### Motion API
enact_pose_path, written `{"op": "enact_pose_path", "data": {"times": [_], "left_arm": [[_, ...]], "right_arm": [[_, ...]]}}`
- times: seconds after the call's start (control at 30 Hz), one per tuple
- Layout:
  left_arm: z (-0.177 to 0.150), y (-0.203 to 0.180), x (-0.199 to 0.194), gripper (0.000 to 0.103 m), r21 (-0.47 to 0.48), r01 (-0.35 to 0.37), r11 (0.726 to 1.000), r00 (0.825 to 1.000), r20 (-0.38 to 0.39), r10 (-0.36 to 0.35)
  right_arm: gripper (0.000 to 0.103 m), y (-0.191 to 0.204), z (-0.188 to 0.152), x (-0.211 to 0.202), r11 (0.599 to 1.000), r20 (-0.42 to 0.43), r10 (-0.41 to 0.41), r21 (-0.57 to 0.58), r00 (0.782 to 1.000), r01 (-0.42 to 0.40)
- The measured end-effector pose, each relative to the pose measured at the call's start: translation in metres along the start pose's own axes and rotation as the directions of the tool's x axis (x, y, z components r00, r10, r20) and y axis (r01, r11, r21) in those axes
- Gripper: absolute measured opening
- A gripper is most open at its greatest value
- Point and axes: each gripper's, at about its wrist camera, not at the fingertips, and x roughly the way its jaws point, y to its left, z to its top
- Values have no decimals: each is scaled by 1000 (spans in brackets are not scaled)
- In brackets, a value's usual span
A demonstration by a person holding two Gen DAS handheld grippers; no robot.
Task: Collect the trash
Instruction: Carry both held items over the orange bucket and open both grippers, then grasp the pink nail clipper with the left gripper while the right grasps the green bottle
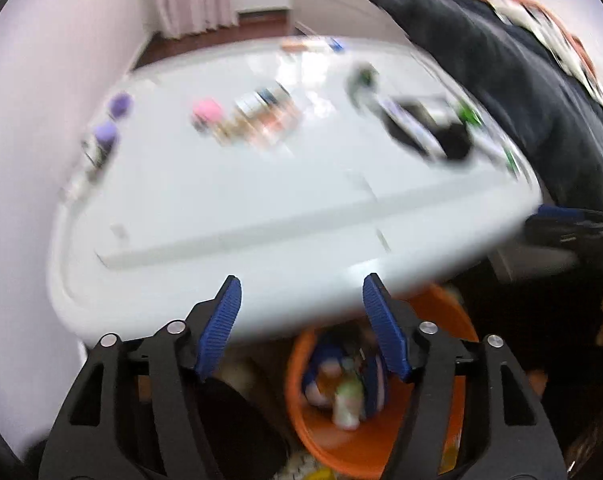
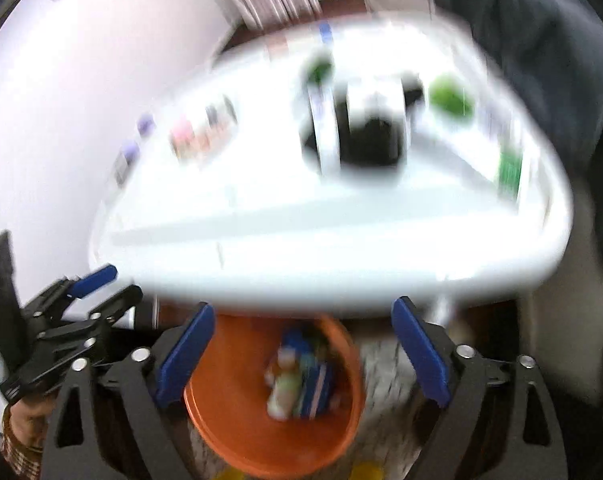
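Both views are motion-blurred. An orange bin (image 1: 453, 396) stands on the floor below the table's near edge, with blurred trash (image 1: 345, 388) in it: blue wrappers and a pale bottle. It also shows in the right wrist view (image 2: 229, 408), with the trash (image 2: 301, 380) inside. My left gripper (image 1: 301, 300) is open and empty above the bin's left side. My right gripper (image 2: 303, 324) is open and empty above the bin. The left gripper (image 2: 97, 292) also shows at the lower left of the right wrist view.
A white table (image 1: 241, 208) fills the middle, also seen in the right wrist view (image 2: 341, 236). On it are purple and pink items (image 1: 205, 110), small bottles (image 1: 261, 116), a black tray (image 1: 429, 128) and green items (image 2: 449, 96). A dark cloth (image 1: 521, 80) hangs at right.
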Motion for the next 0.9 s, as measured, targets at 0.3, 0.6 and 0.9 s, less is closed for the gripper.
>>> {"op": "enact_pose_path", "data": {"times": [0.3,0.6,0.9], "left_arm": [[98,57,50,74,-179,-91,980,995,15,95],[141,84,116,69,-155,-179,972,984,-47,173],[140,83,141,39,-129,-190,973,981,-60,184]], "right_arm": [[95,8,92,-23,958,373,-185,-137,909,251],[95,-11,99,-3,993,251,-92,-43,964,106],[95,-12,94,2,994,230,-83,-47,970,96]]}}
